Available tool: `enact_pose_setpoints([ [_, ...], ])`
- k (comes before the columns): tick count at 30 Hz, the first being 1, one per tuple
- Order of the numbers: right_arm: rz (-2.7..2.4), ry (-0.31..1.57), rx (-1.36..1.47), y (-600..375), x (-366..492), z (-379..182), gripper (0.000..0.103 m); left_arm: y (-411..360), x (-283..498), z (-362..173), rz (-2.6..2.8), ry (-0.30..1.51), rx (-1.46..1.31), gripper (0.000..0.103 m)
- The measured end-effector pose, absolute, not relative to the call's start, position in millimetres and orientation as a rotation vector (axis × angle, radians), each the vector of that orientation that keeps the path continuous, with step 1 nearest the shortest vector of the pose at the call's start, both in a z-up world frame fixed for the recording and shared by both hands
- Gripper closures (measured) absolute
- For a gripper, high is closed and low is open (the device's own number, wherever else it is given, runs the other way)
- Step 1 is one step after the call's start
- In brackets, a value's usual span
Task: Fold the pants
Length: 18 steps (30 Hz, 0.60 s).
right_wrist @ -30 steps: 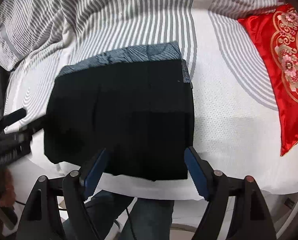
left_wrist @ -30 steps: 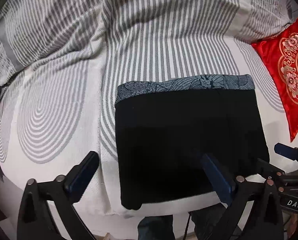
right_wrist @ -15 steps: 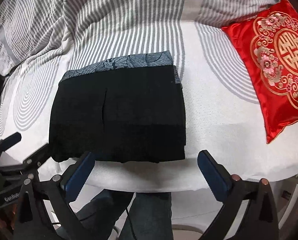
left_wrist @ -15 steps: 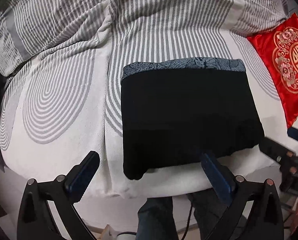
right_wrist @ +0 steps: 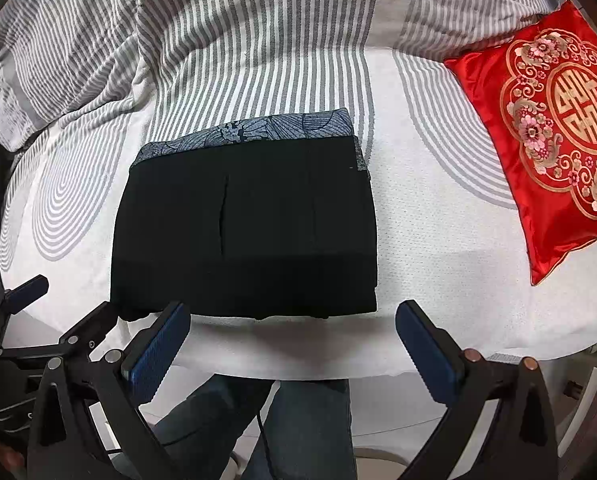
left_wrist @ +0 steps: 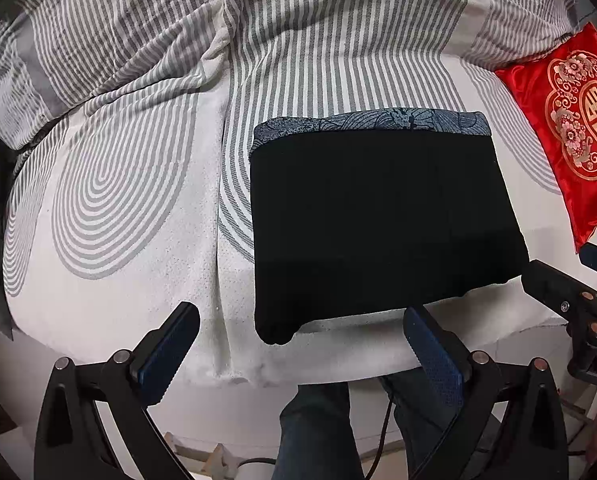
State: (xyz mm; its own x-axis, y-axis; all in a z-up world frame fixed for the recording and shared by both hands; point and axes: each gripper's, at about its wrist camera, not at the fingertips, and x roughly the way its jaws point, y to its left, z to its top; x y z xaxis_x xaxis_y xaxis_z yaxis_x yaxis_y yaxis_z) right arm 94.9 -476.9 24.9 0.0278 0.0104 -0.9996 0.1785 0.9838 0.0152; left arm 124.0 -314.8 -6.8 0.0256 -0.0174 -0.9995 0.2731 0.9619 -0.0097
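The black pants (left_wrist: pixel 382 224) (right_wrist: pixel 246 224) lie folded into a compact rectangle near the front edge of the bed, with a blue patterned waistband (left_wrist: pixel 370 124) (right_wrist: pixel 254 132) showing along the far side. My left gripper (left_wrist: pixel 302 344) hangs open above the bed's front edge, in front of the pants' near left corner, with nothing between its fingers. My right gripper (right_wrist: pixel 294 340) is open wide too, just in front of the pants' near edge and apart from the cloth. Each gripper shows at the side of the other's view.
The bed (left_wrist: pixel 110 300) has a white cover with grey stripes and circles. A striped duvet (left_wrist: pixel 298 32) is bunched along the back. A red embroidered cushion (right_wrist: pixel 554 128) lies at the right. A person's legs in jeans (right_wrist: pixel 298 432) stand at the bed's front edge.
Both grippers have pulled back and up from the pants. The right gripper's jaws have spread wider and no longer overlap the pants' near edge. The pants have stayed in place.
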Motion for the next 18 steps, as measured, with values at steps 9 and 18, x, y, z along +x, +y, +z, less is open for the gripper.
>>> enact_pose_setpoints([
  [9, -0.133, 1.550, 0.141, -472.1, 96.2, 23.4, 0.001, -314.0, 125.5, -7.1, -0.236, 1.531, 0.197, 0.001],
  [18, -0.134, 1.547, 0.136, -470.5, 96.9, 24.7, 0.001, -311.4, 126.7, -4.6, -0.246, 1.522, 0.194, 0.001],
])
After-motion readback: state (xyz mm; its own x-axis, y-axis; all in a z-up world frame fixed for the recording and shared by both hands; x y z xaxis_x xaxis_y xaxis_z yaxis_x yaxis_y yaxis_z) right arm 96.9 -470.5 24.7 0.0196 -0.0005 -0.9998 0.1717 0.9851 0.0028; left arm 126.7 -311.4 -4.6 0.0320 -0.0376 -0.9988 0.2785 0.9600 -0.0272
